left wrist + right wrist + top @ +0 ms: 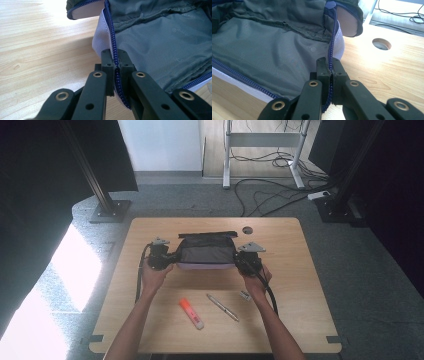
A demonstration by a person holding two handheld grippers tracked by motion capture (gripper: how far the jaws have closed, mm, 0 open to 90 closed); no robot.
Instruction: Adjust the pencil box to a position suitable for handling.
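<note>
A dark pouch [206,252] with a pale lilac outside and grey lining lies open in the middle of the wooden table [150,232]. My left gripper [167,261] is shut on the pouch's left edge; in the left gripper view its pads pinch the blue zipper [115,47] of the pouch [165,42]. My right gripper [241,263] is shut on the pouch's right edge, and in the right gripper view its jaws clamp the blue zipper [331,51] beside the grey lining [274,50]. The two grips hold the mouth of the pouch spread wide.
Nearer the person lie an orange highlighter [191,313], a silver pen [223,307] and a small cap-like piece [245,295]. A round cable hole [247,230] sits behind the pouch, also seen as a hole [381,43] in the right gripper view.
</note>
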